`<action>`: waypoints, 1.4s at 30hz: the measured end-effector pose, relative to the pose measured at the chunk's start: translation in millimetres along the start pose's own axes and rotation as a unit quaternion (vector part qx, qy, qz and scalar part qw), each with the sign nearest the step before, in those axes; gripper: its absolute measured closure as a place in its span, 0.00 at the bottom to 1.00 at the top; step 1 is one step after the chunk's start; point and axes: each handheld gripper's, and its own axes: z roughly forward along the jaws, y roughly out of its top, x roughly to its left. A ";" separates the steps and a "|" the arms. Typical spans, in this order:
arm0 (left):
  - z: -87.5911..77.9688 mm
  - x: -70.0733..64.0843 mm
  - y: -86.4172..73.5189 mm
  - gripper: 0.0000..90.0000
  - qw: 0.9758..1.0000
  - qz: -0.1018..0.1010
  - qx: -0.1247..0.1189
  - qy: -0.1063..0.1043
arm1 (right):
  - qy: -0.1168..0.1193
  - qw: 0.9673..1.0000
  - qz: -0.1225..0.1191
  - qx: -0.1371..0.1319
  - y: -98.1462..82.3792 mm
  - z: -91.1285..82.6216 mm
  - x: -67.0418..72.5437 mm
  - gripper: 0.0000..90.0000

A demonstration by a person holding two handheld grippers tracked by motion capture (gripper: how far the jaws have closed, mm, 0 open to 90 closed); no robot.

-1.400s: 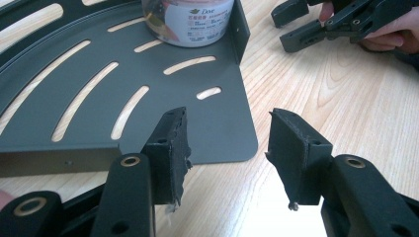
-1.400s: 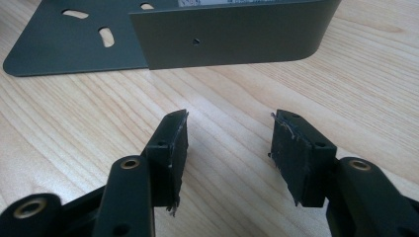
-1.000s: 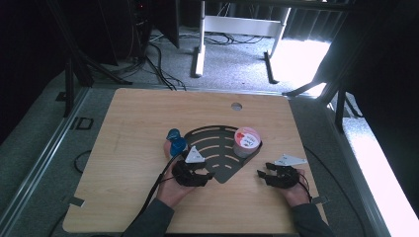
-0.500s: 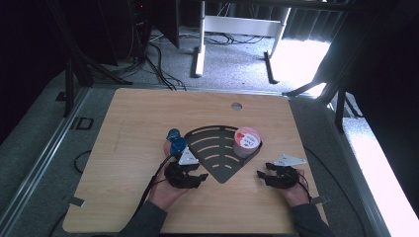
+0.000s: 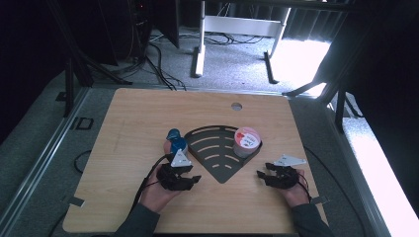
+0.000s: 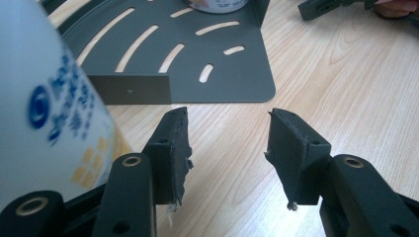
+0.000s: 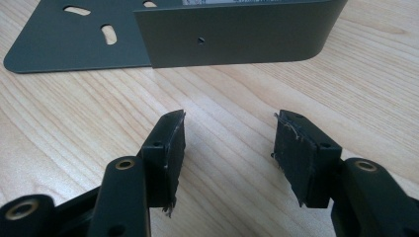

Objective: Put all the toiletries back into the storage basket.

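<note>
Sliding leftward off the slotted corner shelf (image 5: 220, 153), the left gripper (image 5: 184, 180) now sits, jaws released and empty, just beside the blue-capped bottle (image 5: 175, 142) on the surface, probably its next grasp, while the right gripper (image 5: 269, 177) waits unclenched.

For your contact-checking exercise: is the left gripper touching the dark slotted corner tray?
Apart. In the left gripper view, the left gripper has open jaws over bare wood, with a strip of table between its fingertips and the tray.
</note>
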 end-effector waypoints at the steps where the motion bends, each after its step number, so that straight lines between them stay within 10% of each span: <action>1: -0.9 0.4 -0.7 0.56 1.000 -0.002 -0.002 0.001 | 0.000 1.000 0.000 0.000 0.0 0.0 0.0 0.50; 42: -39.5 28.0 -21.9 0.54 0.998 -0.032 0.032 0.046 | 0.001 1.000 -0.002 0.000 0.1 0.2 0.6 0.50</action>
